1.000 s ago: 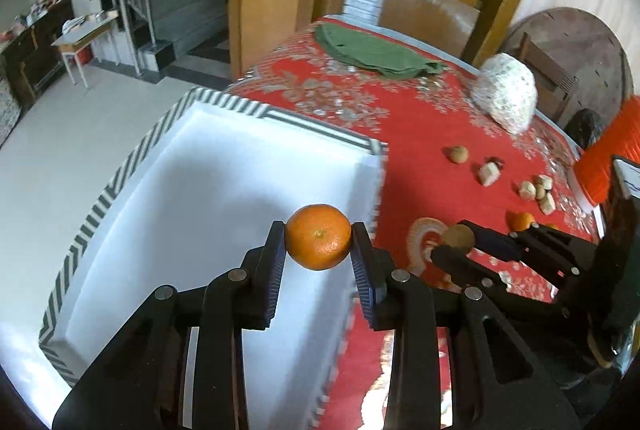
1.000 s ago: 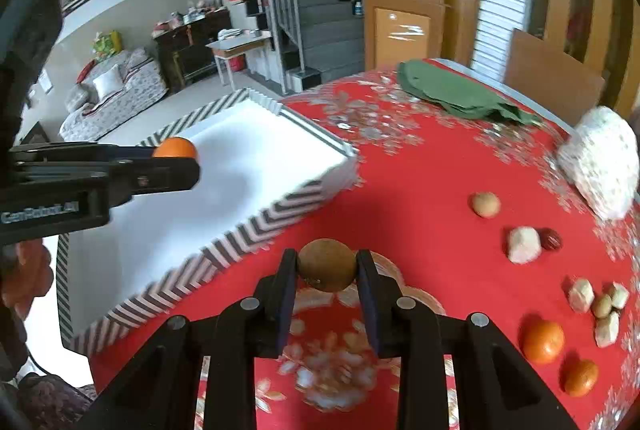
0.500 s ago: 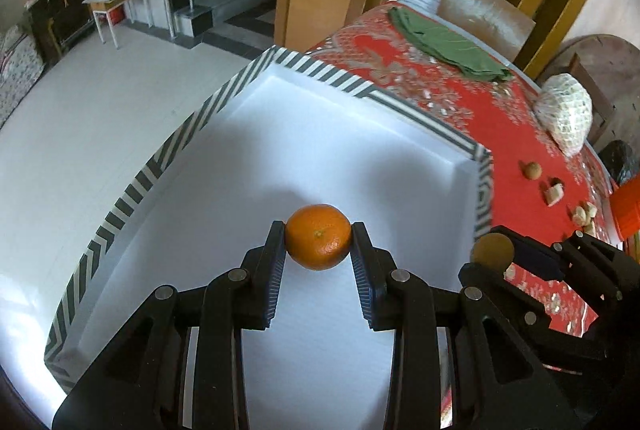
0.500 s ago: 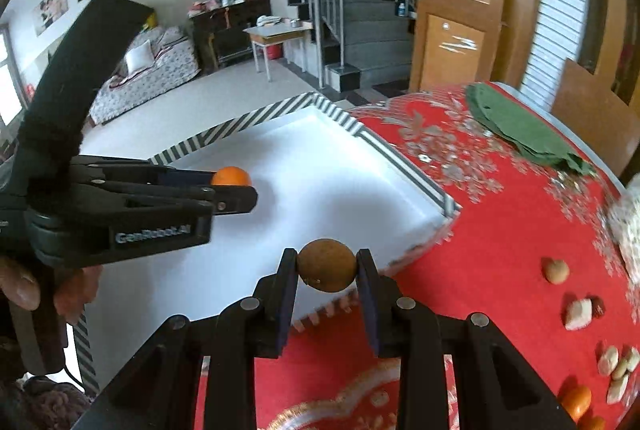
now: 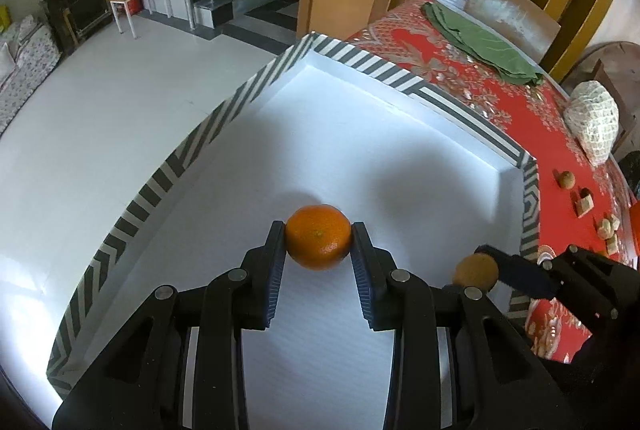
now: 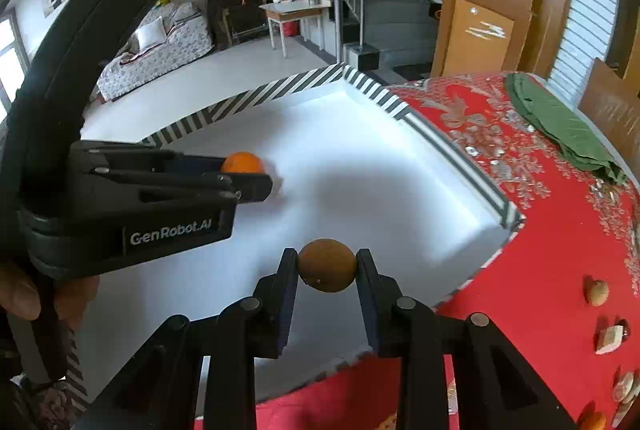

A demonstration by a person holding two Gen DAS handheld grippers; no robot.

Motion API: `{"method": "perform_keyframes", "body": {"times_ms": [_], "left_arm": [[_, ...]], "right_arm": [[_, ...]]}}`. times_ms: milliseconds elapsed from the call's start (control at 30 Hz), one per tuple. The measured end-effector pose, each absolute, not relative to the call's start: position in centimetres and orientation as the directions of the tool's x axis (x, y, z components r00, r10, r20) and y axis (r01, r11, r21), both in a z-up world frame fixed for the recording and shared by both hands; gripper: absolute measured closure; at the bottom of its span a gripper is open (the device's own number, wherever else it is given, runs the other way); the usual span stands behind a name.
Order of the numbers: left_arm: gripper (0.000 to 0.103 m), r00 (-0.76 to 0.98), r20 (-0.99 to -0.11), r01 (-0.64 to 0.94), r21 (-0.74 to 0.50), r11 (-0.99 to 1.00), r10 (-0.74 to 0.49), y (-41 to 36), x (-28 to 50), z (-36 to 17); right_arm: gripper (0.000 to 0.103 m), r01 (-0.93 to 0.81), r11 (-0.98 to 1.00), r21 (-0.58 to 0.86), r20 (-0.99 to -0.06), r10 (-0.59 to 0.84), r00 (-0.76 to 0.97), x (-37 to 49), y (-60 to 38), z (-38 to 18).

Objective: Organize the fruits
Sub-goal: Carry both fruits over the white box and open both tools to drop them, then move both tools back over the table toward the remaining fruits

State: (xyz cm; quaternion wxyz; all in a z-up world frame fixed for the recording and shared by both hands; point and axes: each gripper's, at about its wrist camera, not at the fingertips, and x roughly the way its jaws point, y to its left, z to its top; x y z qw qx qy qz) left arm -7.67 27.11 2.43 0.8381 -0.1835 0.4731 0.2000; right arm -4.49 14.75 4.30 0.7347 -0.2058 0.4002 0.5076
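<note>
My left gripper [image 5: 318, 236] is shut on an orange tangerine [image 5: 318, 236] and holds it over the white inside of a large box with a black-and-white striped rim [image 5: 168, 174]. The tangerine also shows in the right wrist view [image 6: 242, 163], held just above the box floor. My right gripper [image 6: 327, 264] is shut on a round brown fruit [image 6: 327, 265] over the box's near right part [image 6: 360, 158]. That brown fruit shows in the left wrist view [image 5: 476, 268] at the right.
The box stands on a table with a red patterned cloth [image 6: 540, 230]. On the cloth lie a green cloth [image 6: 560, 122], a white net bag [image 5: 594, 120], another brown fruit [image 6: 597, 292], pale chunks [image 6: 610, 338] and a tangerine [image 6: 592, 422]. Floor and stairs lie beyond.
Both grippers have moved left from the red cloth to over the box, each still holding its fruit. The left gripper has come lower toward the box floor.
</note>
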Motion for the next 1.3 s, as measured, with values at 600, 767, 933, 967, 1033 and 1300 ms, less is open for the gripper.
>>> {"method": "perform_keyframes", "body": {"times_ms": [600, 767, 933, 967, 1033, 1300], "left_arm": [[0.046, 0.475, -0.857, -0.556, -0.118, 0.823, 0.198, 27.1, -9.0, 3.2], [0.046, 0.507, -0.834, -0.537, -0.110, 0.837, 0.215, 25.7, -9.6, 4.7], [0.046, 0.540, -0.816, -0.507, -0.119, 0.854, 0.207, 23.9, -9.9, 6.1], [0.046, 0.546, -0.813, -0.500, -0.122, 0.858, 0.202, 23.6, -9.8, 6.2], [0.046, 0.559, -0.807, -0.479, -0.126, 0.869, 0.191, 22.6, -9.7, 6.7], [0.046, 0.593, -0.796, -0.369, -0.133, 0.920, 0.123, 17.5, -8.5, 7.7]], "right_arm": [[0.056, -0.887, 0.430, 0.169, -0.765, 0.625, 0.157, -5.1, 12.8, 5.3], [0.054, -0.863, 0.461, 0.208, -0.719, 0.670, 0.185, -5.0, 10.0, 6.8], [0.053, -0.827, 0.519, 0.215, -0.711, 0.664, 0.231, -4.5, 7.0, 7.4], [0.053, -0.819, 0.530, 0.218, -0.711, 0.661, 0.239, -4.4, 6.4, 7.3], [0.053, -0.798, 0.559, 0.223, -0.712, 0.653, 0.258, -4.1, 4.8, 7.2], [0.053, -0.705, 0.677, 0.210, -0.729, 0.589, 0.349, -3.2, -2.2, 6.8]]}}
